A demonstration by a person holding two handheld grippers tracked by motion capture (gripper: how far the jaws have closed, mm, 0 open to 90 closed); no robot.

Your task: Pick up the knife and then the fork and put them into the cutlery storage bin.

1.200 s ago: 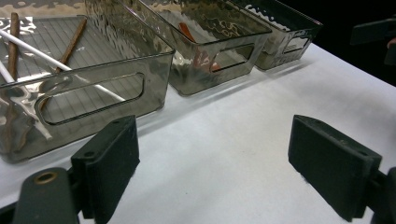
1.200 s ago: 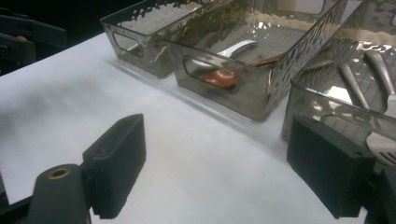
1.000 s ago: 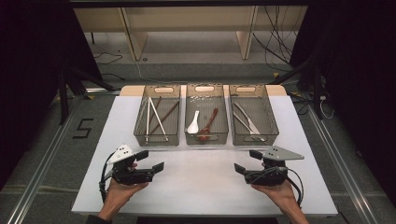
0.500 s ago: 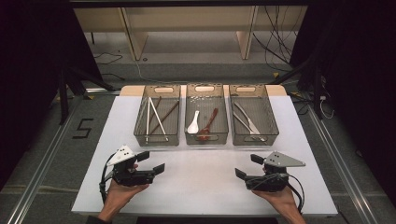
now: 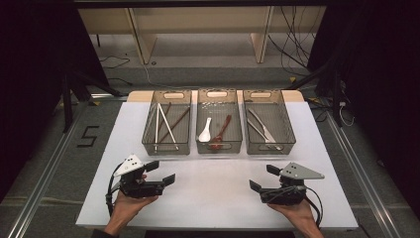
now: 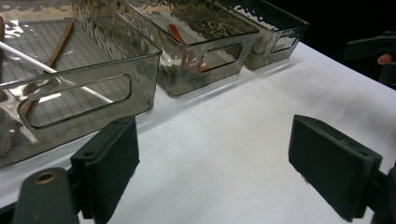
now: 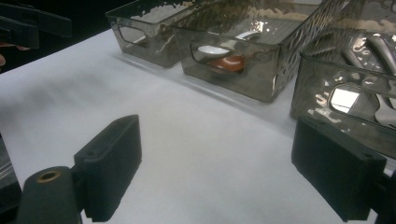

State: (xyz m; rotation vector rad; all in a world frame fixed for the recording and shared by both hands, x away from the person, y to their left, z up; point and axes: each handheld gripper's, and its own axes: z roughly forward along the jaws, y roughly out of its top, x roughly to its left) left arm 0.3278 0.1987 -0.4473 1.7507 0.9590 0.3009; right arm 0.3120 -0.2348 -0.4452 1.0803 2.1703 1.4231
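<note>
Three smoky clear bins stand in a row at the back of the white table point(image 5: 213, 193). The left bin point(image 5: 166, 149) holds white and brown chopsticks point(image 5: 164, 124). In the middle bin point(image 5: 219, 148) lie a white spoon point(image 5: 205, 132) and a brown-red spoon point(image 5: 220, 134). Silver utensils point(image 5: 261, 128) rest in the right bin point(image 5: 270, 149). My left gripper point(image 5: 161, 172) point(image 6: 219, 168) is open and empty near the front left, jaws aimed toward the middle. My right gripper point(image 5: 263, 177) point(image 7: 219, 168) is open and empty at the front right, facing the left one.
A bare white strip runs between the bins and the two grippers. Past the table's far edge lie a wooden frame point(image 5: 198, 29) and loose cables point(image 5: 292, 44) on the floor. A marker "5" point(image 5: 88, 136) is on the floor at left.
Both grippers have drifted slightly toward the near table edge, the right one more. Both stay open and the bins are unchanged.
</note>
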